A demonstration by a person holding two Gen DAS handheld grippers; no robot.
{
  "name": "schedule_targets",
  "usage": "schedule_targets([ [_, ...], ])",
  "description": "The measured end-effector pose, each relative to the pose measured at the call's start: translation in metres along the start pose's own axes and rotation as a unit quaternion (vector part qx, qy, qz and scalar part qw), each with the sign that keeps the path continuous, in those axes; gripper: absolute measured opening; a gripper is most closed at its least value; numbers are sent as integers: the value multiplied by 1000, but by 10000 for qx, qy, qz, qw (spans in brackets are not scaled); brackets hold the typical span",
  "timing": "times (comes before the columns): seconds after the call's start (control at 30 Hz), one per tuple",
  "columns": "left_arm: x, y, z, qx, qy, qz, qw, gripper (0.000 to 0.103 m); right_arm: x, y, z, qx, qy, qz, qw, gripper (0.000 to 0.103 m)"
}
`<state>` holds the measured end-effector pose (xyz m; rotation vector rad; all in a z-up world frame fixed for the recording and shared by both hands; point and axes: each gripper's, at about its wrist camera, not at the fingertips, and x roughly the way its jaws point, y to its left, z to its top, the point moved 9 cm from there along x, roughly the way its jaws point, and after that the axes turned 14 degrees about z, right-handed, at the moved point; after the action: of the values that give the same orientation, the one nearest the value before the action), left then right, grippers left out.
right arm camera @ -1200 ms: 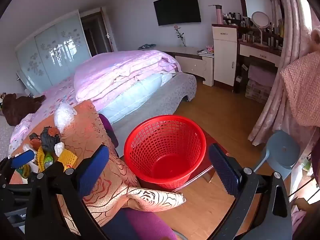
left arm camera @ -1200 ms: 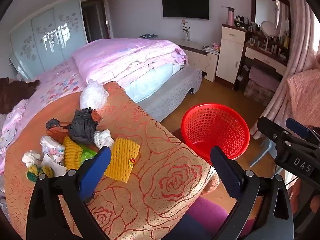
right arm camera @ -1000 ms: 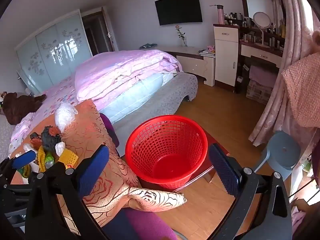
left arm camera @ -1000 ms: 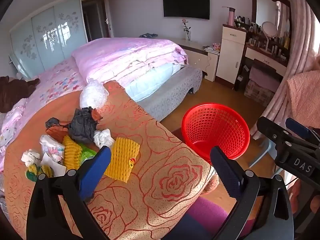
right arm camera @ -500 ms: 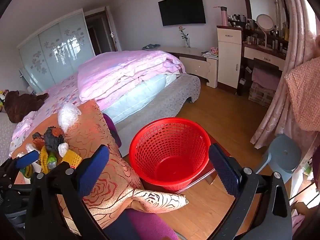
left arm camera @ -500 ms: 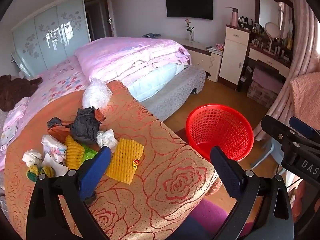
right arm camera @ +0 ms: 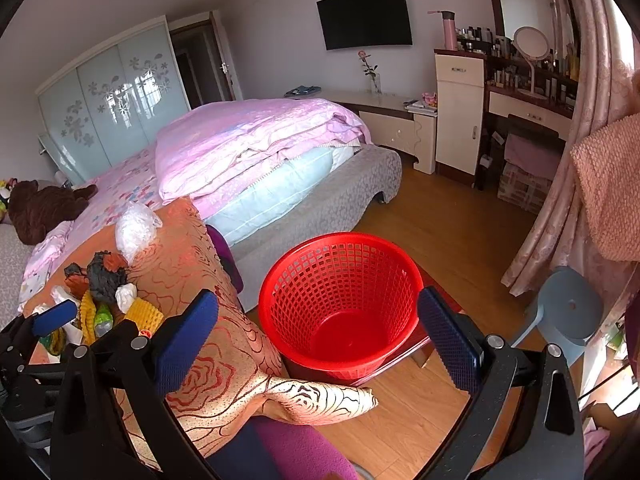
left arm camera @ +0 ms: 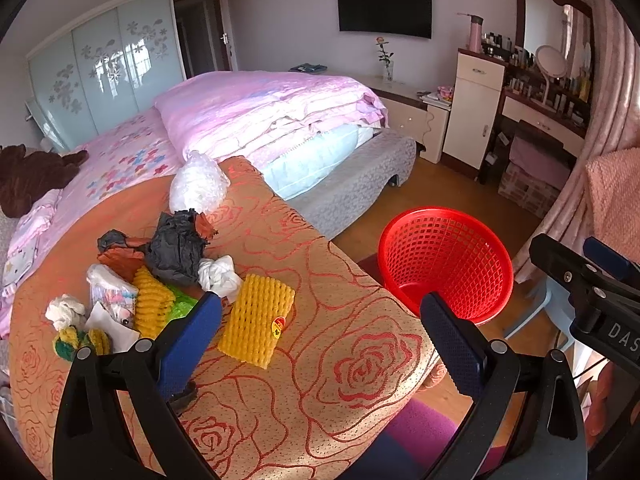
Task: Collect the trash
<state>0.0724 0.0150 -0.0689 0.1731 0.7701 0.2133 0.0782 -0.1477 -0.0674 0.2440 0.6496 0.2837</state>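
A pile of trash lies on the orange rose-patterned table cloth [left arm camera: 340, 360]: a yellow foam net [left arm camera: 258, 326], a white crumpled tissue [left arm camera: 219, 274], a black crumpled bag [left arm camera: 176, 246], a clear plastic bag [left arm camera: 198, 186] and several smaller wrappers. An empty red mesh basket [left arm camera: 446, 260] [right arm camera: 340, 304] stands on the floor right of the table. My left gripper [left arm camera: 320, 336] hovers open over the table's near edge, holding nothing. Open and empty too, my right gripper [right arm camera: 318, 340] hangs above the basket's near rim.
A bed with a pink quilt [left arm camera: 260, 112] lies behind the table. A white cabinet [right arm camera: 458, 114] and dressing table [right arm camera: 528, 108] line the far right wall. A grey plastic stool [right arm camera: 568, 308] and pink curtain [right arm camera: 568, 200] stand at the right. Wooden floor [right arm camera: 460, 232] surrounds the basket.
Both grippers have drifted slightly left and back, so the scene sits a little further right in each view. Their jaws stay open and nothing was picked up.
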Motion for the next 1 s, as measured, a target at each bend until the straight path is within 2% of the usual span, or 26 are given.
schedule_targets([
  [1.0, 2, 0, -1, -9, 19, -11, 10000, 96, 5, 2, -4, 25, 50, 14, 10000, 97],
])
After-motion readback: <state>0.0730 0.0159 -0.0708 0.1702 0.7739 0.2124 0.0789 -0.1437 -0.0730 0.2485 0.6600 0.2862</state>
